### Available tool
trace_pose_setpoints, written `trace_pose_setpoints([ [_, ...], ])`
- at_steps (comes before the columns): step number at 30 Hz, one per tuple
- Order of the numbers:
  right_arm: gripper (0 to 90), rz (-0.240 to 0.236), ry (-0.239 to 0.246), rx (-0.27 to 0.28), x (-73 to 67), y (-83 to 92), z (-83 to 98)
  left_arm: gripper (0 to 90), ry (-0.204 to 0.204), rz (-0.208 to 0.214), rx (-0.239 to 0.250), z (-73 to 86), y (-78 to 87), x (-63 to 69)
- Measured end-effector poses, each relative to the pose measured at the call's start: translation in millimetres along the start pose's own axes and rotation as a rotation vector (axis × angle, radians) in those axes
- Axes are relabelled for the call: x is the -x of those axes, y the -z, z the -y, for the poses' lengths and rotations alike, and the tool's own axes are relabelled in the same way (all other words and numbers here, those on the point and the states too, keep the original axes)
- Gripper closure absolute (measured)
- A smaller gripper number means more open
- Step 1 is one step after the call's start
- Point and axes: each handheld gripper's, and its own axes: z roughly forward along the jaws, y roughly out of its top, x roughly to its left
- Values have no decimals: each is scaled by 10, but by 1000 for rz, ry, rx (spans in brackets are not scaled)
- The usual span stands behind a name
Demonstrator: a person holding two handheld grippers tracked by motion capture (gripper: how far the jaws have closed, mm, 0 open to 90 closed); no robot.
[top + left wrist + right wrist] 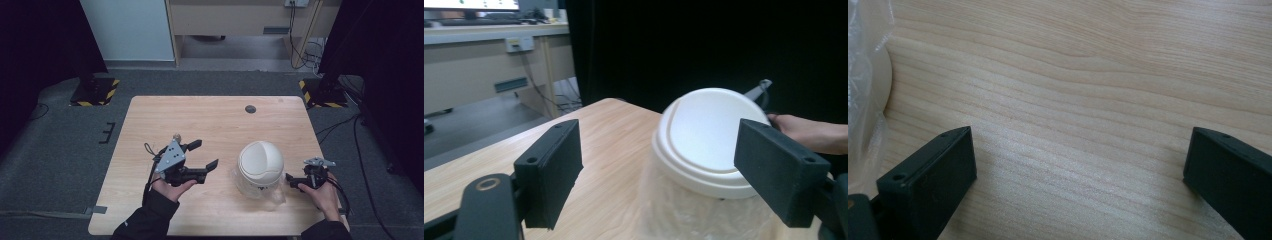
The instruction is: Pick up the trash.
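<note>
I count one surface [150,115], light wood grain. On it I see one white domed lid [260,160] sitting on one clear plastic container [252,189]. Two grippers are in view: one left gripper [206,154] and one right gripper [291,182], each with two black jaws. One dark round mark [250,109] sits near the surface's far edge.

I see a pale matt wood-grain table [210,125], a smooth white plastic lid [709,135] over crinkled clear film [664,205], and 2 matt black gripper pads [928,185].
</note>
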Motion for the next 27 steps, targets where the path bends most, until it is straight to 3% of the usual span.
trace_pose_setpoints([
  [3,9,0,0,0,0,0,0,187,-17,28,-18,10,-139,103],
  [13,8,0,0,1,0,-1,0,188,-18,102,-73,106,-530,357],
  [27,9,0,2,3,2,-2,0,188,-31,171,-142,189,-859,603],
])
